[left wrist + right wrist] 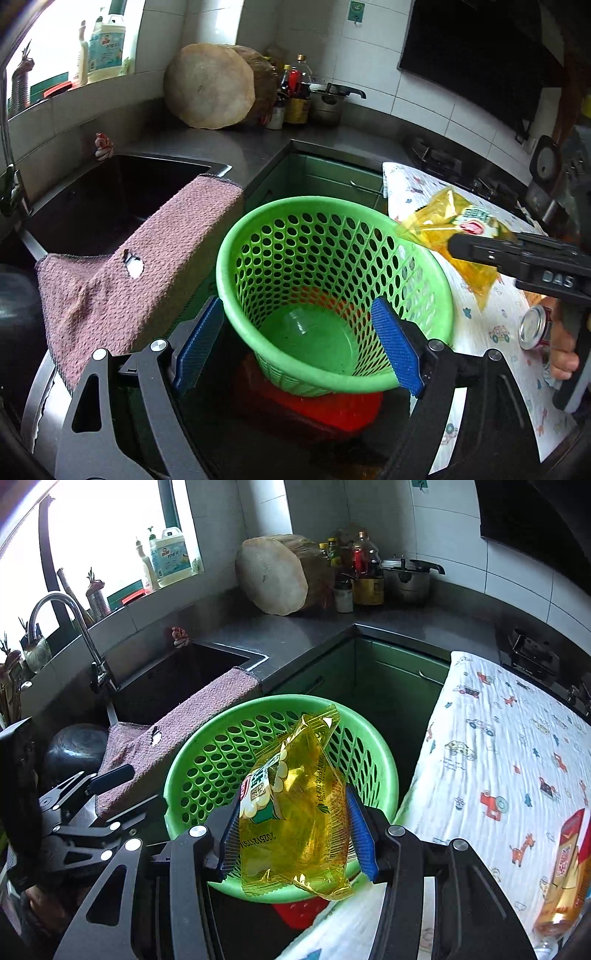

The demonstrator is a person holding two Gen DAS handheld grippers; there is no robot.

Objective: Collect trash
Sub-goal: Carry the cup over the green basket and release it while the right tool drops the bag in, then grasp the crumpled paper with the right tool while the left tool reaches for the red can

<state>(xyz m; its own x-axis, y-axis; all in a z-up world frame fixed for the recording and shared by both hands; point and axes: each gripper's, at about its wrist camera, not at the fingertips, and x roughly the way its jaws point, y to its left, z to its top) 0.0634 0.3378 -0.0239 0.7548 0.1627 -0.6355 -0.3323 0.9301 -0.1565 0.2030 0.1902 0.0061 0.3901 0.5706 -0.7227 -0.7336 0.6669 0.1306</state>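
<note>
Grey kitchen counter (236,147) wraps an inner corner behind the green basket (332,295), which is the landmark for all else in the left wrist view: it stands on a red stool or tub (332,410) below counter height, probably so that rubbish can be dropped straight in from the worktop. Left of the basket a pink towel (140,266) hangs over the edge of the dark sink (103,199), likely left there to dry. The left gripper (299,350) stands wide and empty, its blue pads straddling the near rim of the basket; whether they touch it I cannot tell, but the pose reads as steadying or framing the basket rather than picking anything up. Right of the basket a printed cloth (476,332) covers the worktop, with a drinks can (535,328) lying on it, seemingly trash not yet collected. Over the basket's right rim the right gripper (458,247) carries a yellow wrapper (450,225). In the right wrist view, the right gripper (295,834) is clamped on the yellow wrapper (291,812), pinched by its sides so that the crinkly film hangs free and will fall cleanly once let go. It sits above the near part of the green basket (207,760), whose floor looks almost bare, so the release seems close. Right of the basket, on the printed cloth (498,760), lies an orange packet (565,864), presumably waiting its turn. The left gripper (110,775) shows at the basket's left beside the pink towel (177,738).
</note>
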